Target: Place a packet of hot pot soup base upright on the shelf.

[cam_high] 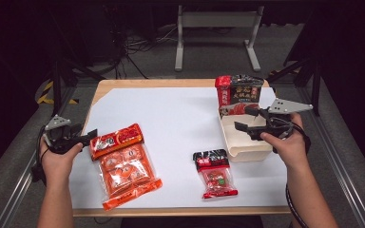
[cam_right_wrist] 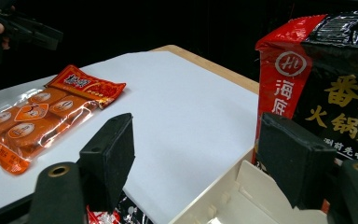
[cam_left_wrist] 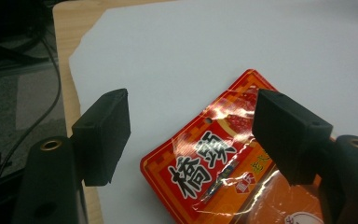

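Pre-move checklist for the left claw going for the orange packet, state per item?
1. Left claw open: ok, jaws stand wide apart with nothing pressed between them.
2. Lined up on the orange packet: ok, its red header end lies between the jaws in the left claw view.
3. Contact with the packet: cannot tell, the jaws look just above it.
4. Packet free of neighbours: ok, it lies flat on the white sheet, apart from the small red packet.
5. Right claw out of the way: ok, open over the cardboard box on the far side.
6. Box has room: ok, the black and red packet stands at its far end, the near part bare.
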The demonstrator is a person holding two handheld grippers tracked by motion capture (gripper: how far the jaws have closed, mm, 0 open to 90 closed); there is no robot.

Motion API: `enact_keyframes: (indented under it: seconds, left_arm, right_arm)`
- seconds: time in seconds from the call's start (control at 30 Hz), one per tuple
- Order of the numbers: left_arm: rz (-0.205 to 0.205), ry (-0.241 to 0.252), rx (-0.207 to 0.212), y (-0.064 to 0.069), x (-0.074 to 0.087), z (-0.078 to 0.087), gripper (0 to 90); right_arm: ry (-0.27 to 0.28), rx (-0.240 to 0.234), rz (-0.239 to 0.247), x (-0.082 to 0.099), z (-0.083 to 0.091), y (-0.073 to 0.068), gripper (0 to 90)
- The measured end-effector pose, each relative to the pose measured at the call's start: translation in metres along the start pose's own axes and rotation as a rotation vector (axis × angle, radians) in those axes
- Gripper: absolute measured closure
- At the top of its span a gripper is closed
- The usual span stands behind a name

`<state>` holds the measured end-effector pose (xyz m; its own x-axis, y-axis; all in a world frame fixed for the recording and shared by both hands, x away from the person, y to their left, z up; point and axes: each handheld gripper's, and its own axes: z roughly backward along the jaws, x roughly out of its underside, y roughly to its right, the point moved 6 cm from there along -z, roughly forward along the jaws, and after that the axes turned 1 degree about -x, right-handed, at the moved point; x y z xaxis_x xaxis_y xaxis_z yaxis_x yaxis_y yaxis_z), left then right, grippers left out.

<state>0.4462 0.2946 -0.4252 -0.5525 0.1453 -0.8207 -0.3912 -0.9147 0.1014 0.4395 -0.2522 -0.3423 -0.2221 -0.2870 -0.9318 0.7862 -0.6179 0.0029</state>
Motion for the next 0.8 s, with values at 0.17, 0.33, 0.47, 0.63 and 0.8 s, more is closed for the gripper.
enact_keyframes:
  seconds: [0.17, 0.33, 0.47, 0.63, 0.8]
  left_arm:
    - [0.034, -0.025, -0.007, -0.009, 0.011, -0.010, 29.1]
    - [0.069, -0.059, 0.011, -0.011, 0.021, -0.020, 28.9]
    - [0.082, -0.101, 0.004, -0.013, 0.027, -0.027, 28.9]
    - [0.111, -0.137, -0.003, -0.016, 0.034, -0.031, 28.9]
    - [0.120, -0.190, -0.009, -0.016, 0.039, -0.035, 28.7]
  right_arm:
    - [-0.005, -0.011, -0.003, 0.002, -0.003, -0.002, 27.8]
    - [-0.017, -0.012, -0.002, 0.005, -0.006, -0.002, 27.4]
    - [-0.020, -0.015, 0.000, 0.005, -0.007, -0.002, 27.3]
    - [-0.023, -0.018, 0.002, 0.006, -0.008, -0.003, 27.3]
    - [-0.033, -0.018, 0.007, 0.007, -0.009, -0.004, 27.0]
